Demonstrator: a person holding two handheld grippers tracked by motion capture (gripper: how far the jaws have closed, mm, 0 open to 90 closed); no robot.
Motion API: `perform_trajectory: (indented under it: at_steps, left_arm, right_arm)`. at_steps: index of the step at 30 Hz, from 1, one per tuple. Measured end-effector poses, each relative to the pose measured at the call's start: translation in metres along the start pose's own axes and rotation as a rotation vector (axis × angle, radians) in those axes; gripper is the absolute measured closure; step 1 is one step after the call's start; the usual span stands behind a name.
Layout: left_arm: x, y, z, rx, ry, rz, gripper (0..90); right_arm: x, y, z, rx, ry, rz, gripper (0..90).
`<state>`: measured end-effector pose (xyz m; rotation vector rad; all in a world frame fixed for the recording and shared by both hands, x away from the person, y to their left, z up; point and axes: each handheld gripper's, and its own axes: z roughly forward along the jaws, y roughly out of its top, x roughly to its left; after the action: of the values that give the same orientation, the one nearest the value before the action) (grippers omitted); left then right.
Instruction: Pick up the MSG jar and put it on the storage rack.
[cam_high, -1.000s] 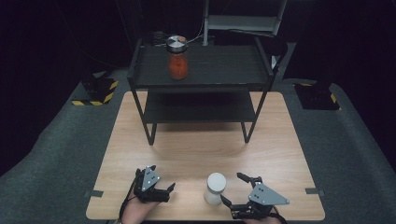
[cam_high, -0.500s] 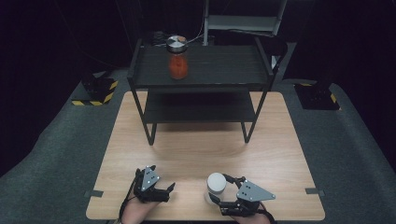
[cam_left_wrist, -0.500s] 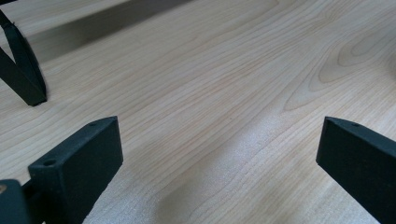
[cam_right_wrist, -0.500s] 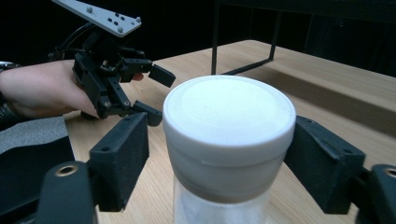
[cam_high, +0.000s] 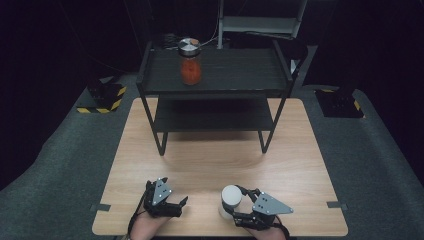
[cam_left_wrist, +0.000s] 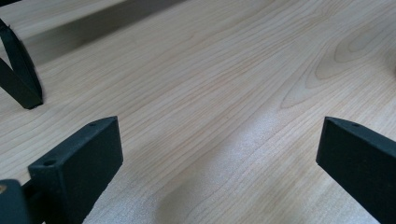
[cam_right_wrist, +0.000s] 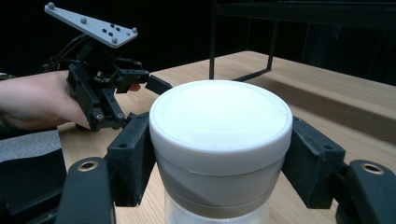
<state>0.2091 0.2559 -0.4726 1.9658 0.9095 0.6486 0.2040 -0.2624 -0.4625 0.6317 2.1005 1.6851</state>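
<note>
A jar with a white lid (cam_high: 231, 196) stands on the wooden table (cam_high: 210, 160) near its front edge. My right gripper (cam_high: 236, 204) reaches it from the right. Its jaws have just been closing and now press on both sides of the white lid (cam_right_wrist: 219, 121), so it is shut on the jar. My left gripper (cam_high: 174, 193) rests low on the table to the left of the jar, apart from it. In the left gripper view its jaws stand wide open over bare wood (cam_left_wrist: 219, 149). The right gripper view shows that left gripper (cam_right_wrist: 140, 93) and the hand behind the jar.
A black two-level rack (cam_high: 215, 80) stands at the back of the table. On its top shelf is a glass jar with red contents and a metal lid (cam_high: 190, 62). One rack leg (cam_left_wrist: 18, 79) rises at the left of the left gripper view. Bare wood lies between rack and grippers.
My right gripper moved left up to the white-lidded jar and its jaws closed from wide apart onto the lid. The left gripper stayed where it was.
</note>
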Motion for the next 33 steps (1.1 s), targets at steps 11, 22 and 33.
perform_trajectory:
  at_steps: [11, 22, 33]
  left_arm:
    - [0.002, -0.001, -0.001, -0.007, -0.007, -0.009, 0.7]
    - [0.002, -0.001, -0.001, -0.008, -0.01, -0.007, 0.7]
    - [0.002, -0.001, -0.001, -0.007, -0.012, -0.002, 0.7]
  right_arm:
    - [0.003, 0.002, 0.001, 0.004, -0.015, 0.01, 33.3]
    - [-0.001, 0.013, -0.009, -0.026, -0.075, 0.012, 33.4]
    - [-0.008, 0.035, -0.026, -0.056, -0.146, -0.016, 33.4]
